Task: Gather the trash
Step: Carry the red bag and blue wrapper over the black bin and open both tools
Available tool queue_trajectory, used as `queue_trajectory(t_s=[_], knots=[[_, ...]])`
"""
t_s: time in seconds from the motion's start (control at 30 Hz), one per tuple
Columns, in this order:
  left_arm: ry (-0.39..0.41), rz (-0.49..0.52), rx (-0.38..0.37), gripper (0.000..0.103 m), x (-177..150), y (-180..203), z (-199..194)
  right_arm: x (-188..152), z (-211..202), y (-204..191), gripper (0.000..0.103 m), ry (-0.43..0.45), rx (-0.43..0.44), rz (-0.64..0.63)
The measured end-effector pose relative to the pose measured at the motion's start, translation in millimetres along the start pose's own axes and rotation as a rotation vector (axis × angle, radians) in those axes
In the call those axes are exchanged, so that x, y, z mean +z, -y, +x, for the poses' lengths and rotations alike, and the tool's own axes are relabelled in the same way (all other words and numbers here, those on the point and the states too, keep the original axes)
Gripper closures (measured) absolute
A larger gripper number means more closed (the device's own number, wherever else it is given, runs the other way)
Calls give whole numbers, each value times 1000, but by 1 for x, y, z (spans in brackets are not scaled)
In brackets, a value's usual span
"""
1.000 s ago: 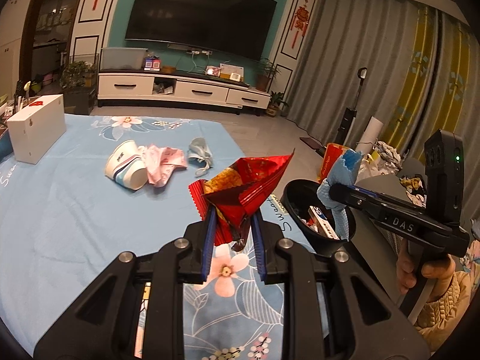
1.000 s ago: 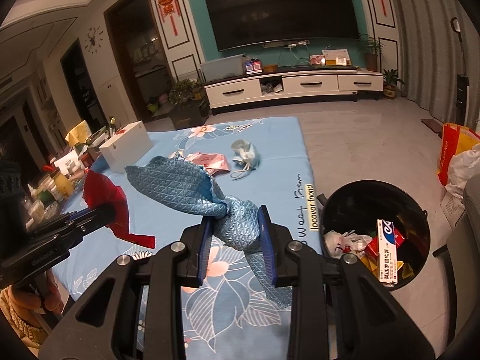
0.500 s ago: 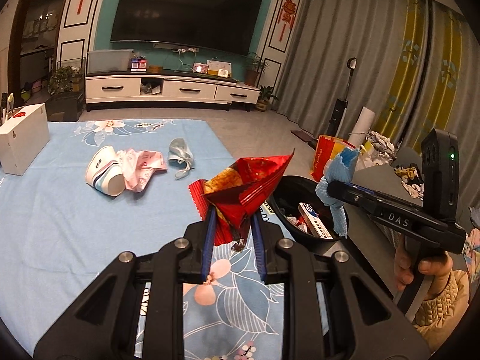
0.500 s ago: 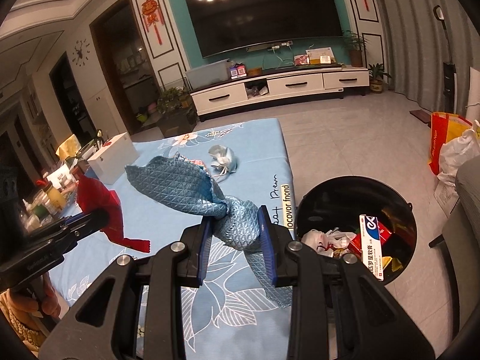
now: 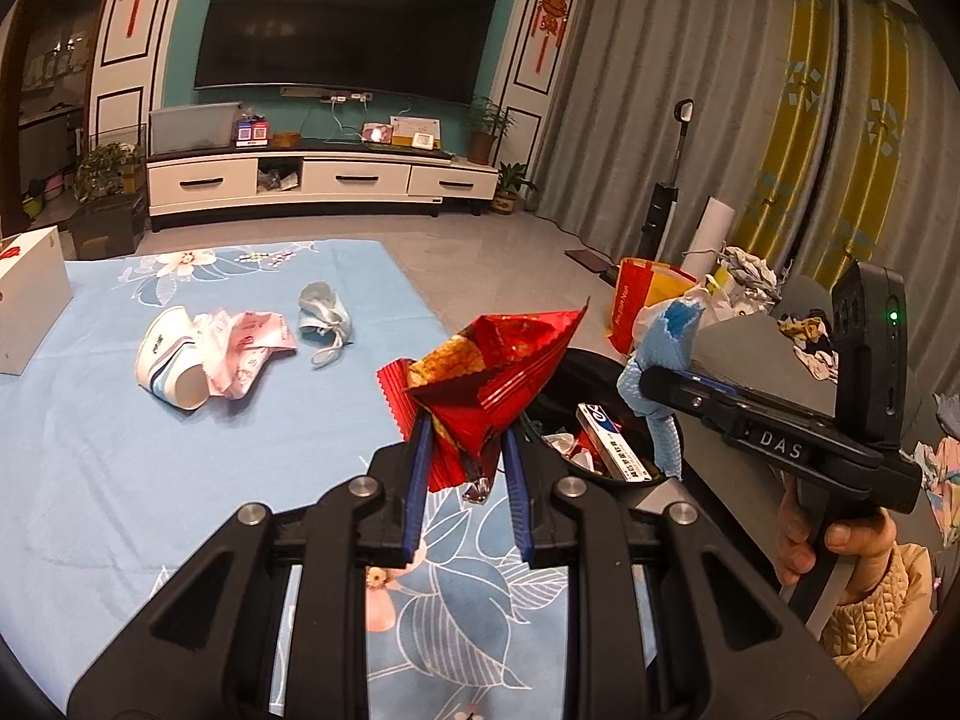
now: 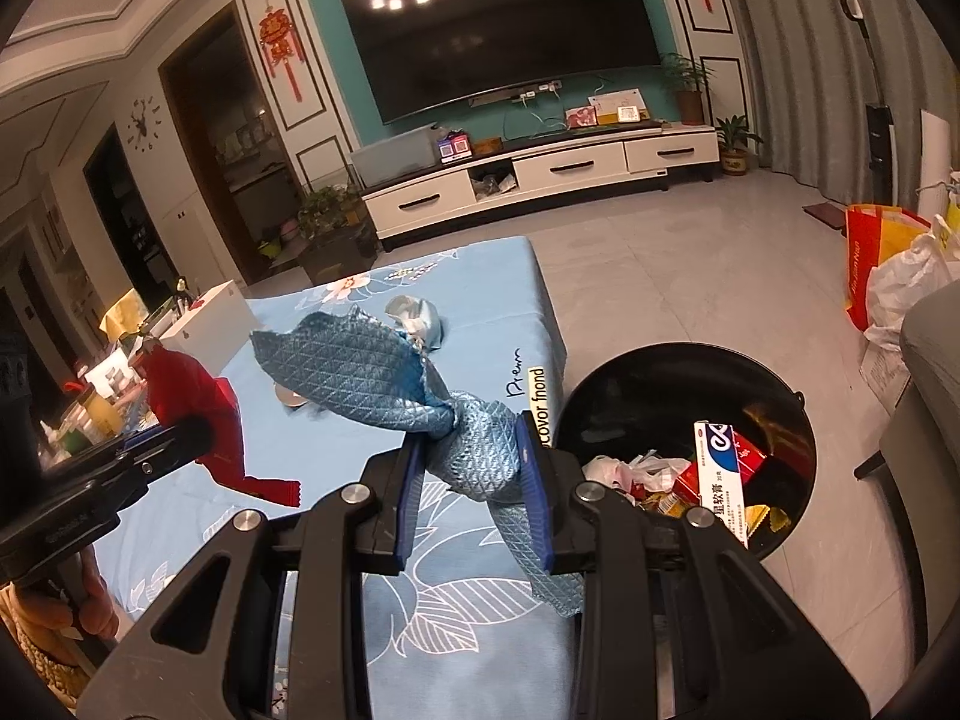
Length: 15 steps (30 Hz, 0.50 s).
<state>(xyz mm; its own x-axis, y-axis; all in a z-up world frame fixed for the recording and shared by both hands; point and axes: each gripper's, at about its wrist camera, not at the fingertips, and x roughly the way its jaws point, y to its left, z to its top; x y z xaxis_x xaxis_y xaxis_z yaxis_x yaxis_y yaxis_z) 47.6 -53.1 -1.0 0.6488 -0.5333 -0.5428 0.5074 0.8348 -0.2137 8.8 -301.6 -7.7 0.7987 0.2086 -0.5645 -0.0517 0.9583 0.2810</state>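
My left gripper (image 5: 467, 447) is shut on a crumpled red snack wrapper (image 5: 492, 372), held above the blue flowered cloth near its right edge. My right gripper (image 6: 474, 450) is shut on a blue quilted wrapper (image 6: 384, 372), held over the cloth's edge just left of the black trash bin (image 6: 606, 396). The bin (image 5: 558, 372) stands on the floor and holds a white medicine box (image 6: 720, 480) and other scraps. On the cloth lie a paper cup (image 5: 165, 360), a pink wrapper (image 5: 246, 342) and a crumpled face mask (image 5: 324, 315).
A white box (image 5: 30, 294) sits at the cloth's left edge. A red and yellow bag (image 6: 876, 252) and a white plastic bag (image 6: 912, 276) stand on the floor beyond the bin. A grey sofa arm (image 6: 930, 408) is right of the bin. A person's hand (image 5: 840, 534) holds the right gripper's handle.
Both grippers have moved right toward the bin with their wrappers still held. The bin now sits closer and larger in both views, and the cup and mask have slid leftward.
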Motion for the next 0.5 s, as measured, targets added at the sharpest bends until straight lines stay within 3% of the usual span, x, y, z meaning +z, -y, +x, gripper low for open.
queue_trajectory(t_s=[0.5], knots=[[-43,47,-68,79,13,33,45,-4,-8,48,72,23,-58,96]])
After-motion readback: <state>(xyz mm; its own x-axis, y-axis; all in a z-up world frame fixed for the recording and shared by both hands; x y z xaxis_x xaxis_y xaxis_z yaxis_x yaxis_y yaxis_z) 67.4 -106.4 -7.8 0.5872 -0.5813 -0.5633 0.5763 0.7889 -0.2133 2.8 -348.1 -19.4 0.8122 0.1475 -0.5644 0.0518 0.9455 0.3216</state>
